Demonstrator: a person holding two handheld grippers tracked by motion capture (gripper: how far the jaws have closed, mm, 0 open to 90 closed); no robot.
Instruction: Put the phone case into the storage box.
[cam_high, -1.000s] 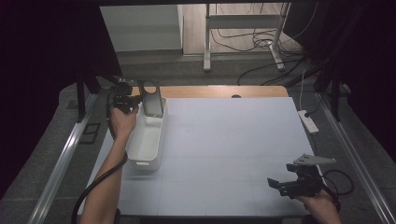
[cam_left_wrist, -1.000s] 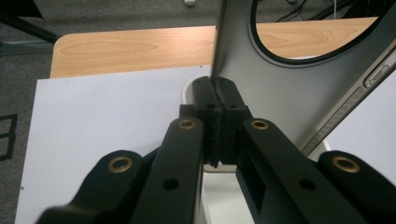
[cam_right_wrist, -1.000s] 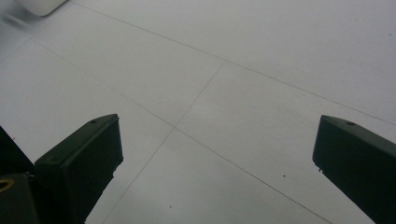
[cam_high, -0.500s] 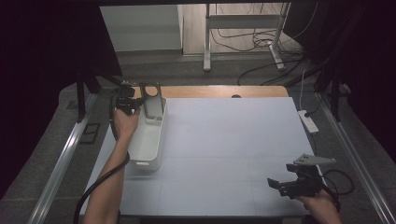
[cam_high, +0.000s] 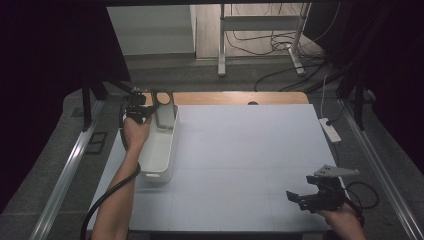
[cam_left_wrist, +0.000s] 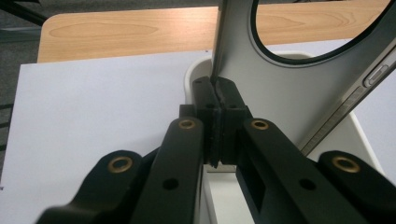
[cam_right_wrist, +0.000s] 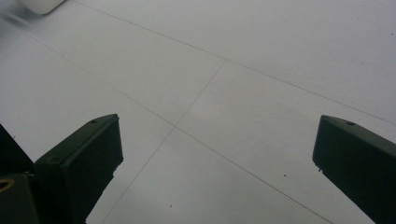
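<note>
The person's left forearm reaches up the left side of the table (cam_high: 250, 150), the hand wrapped round the left gripper (cam_high: 136, 111) at the far end of a white bin (cam_high: 159, 150). In the left gripper view its two jaws are pressed together on the lower edge of a flat grey metal plate (cam_left_wrist: 299, 88) with a large round hole, holding it upright above the far end of the bin. In the high view the plate (cam_high: 163, 109) stands on edge, leaning slightly, at the bin's far rim. The right hand sits low at the near right corner of the table, holding the right gripper (cam_high: 300, 199) level and pointed left across the bare white surface; its jaws are spread wide with nothing between them, as the right gripper view shows. There is one plate, one bin, two grippers, and one white power strip (cam_high: 331, 129) at the table's right edge.
</note>
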